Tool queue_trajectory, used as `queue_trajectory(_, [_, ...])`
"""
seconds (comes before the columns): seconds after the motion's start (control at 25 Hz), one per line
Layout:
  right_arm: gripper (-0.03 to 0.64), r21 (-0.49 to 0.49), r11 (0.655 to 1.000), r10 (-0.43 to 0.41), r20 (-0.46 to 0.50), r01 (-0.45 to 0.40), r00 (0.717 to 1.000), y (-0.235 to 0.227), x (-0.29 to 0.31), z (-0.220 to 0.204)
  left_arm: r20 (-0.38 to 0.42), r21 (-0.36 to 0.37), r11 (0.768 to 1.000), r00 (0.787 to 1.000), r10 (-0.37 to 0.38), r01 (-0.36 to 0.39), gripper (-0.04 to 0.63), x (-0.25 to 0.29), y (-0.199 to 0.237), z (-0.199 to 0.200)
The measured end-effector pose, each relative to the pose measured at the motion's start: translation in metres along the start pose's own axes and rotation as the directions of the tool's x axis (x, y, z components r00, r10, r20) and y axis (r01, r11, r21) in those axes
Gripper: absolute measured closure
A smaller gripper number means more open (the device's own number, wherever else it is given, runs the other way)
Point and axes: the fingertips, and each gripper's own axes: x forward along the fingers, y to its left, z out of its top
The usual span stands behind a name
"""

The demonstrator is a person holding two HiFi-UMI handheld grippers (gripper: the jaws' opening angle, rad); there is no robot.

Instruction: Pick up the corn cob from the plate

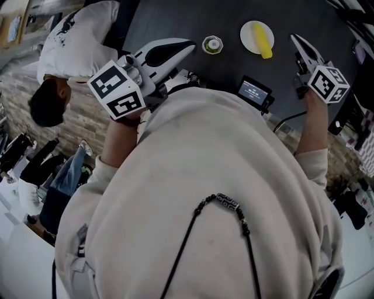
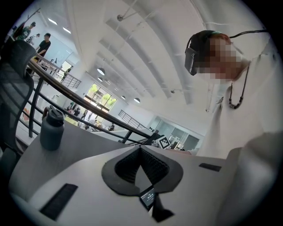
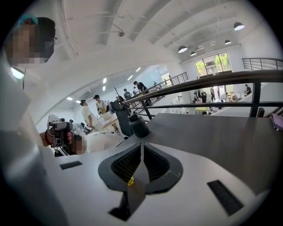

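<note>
Yellow corn cob [image 1: 264,41] lies on the small round white plate [image 1: 248,30], upper right of centre in the head view, on the dark tabletop [image 1: 169,17]; right gripper [image 1: 295,40] sits just right of the plate, jaws clenched on nothing; left gripper [image 1: 188,45], upper centre, likewise pinched together & empty. Risks as we judge them: going in w/ jaws together would shove the cob off or skid the plate; cob is round, so an off-centre pinch may roll it; the small round green-and-white jar [image 1: 212,45] left of the plate could get knocked.
</note>
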Motion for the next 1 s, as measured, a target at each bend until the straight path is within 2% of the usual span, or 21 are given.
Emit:
queue_trajectory(0.4, [0.583,0.012,1.0,0.007,-0.061,-0.006,0.998,-0.018,0.023,-0.015,0.022,-0.027,0.995,0.995,0.096,-0.095,0.591,-0.021,0.012,-0.002])
queue_trajectory(0.68, [0.543,0.027,0.999,0.026,-0.096,-0.023,0.995,-0.029,0.039,-0.027,0.038,-0.044,0.993,0.993,0.108,-0.107,0.591,-0.027,0.009,-0.008])
queue_trajectory(0.88, [0.529,0.039,0.999,0.027,-0.118,-0.023,0.993,-0.037,0.048,-0.036,0.014,-0.08,0.984,0.987,0.16,-0.159,0.591,-0.033,0.013,-0.017])
queue_trajectory(1.0, [0.518,0.038,0.999,0.021,-0.131,-0.016,0.991,-0.042,0.054,-0.04,0.011,-0.086,0.985,0.988,0.153,-0.152,0.591,-0.029,0.008,-0.021])
